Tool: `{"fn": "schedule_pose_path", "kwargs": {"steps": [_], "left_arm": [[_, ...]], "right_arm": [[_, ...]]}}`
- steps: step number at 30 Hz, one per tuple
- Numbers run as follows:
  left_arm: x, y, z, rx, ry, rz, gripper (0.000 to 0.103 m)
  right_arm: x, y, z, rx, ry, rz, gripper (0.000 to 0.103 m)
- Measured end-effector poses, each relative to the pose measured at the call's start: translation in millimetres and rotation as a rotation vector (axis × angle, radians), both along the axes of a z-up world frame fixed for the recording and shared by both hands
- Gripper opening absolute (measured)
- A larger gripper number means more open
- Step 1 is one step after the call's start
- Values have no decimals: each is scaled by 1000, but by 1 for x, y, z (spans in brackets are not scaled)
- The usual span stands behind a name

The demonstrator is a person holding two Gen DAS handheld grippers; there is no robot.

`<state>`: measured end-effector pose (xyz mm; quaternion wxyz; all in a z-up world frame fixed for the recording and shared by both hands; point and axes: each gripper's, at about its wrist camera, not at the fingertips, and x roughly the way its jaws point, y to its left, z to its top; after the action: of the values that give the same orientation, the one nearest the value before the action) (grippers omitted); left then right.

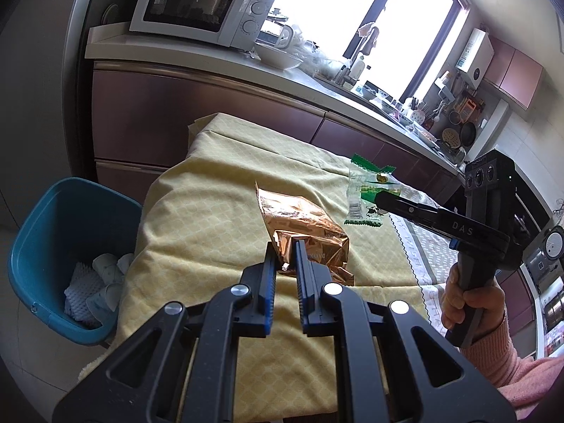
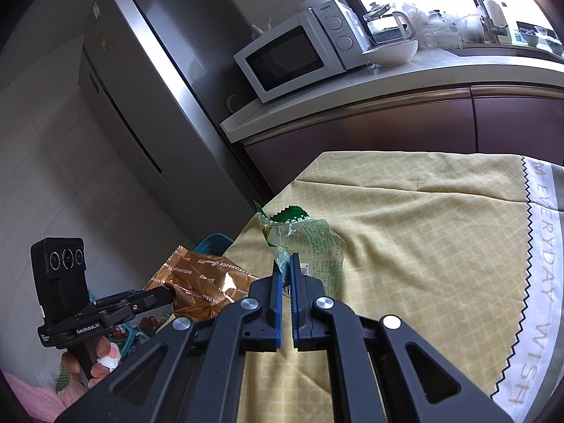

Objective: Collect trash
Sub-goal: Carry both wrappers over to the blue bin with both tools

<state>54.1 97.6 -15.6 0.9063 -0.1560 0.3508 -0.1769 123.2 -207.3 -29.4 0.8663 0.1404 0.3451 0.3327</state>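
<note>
My left gripper (image 1: pixel 285 246) is shut on a crinkled copper-brown foil wrapper (image 1: pixel 299 222), lifted above the yellow cloth (image 1: pixel 218 190). The same foil wrapper (image 2: pixel 197 278) shows in the right wrist view, hanging from the left gripper (image 2: pixel 169 292) at lower left. My right gripper (image 2: pixel 286 259) is shut on a clear wrapper with green print and a torn green edge (image 2: pixel 310 243), held over the cloth. In the left wrist view that green wrapper (image 1: pixel 366 190) hangs from the right gripper (image 1: pixel 379 197), which a hand in a pink sleeve (image 1: pixel 469 303) holds.
A blue bin (image 1: pixel 42 246) with white paper scraps in it stands on the floor left of the table. Behind run brown cabinets (image 1: pixel 197 105) and a counter with a white microwave (image 1: pixel 197 7), a bowl and dishes. A steel fridge (image 2: pixel 141 88) stands at the left.
</note>
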Motion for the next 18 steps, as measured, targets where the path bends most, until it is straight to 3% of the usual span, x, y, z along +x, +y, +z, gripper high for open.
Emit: {"fn": "schedule_pose_path", "kwargs": {"steps": [18], "left_arm": [[-33, 34, 11, 13, -33, 70, 11]], "right_arm": [[-22, 32, 1, 22, -6, 77, 3]]}}
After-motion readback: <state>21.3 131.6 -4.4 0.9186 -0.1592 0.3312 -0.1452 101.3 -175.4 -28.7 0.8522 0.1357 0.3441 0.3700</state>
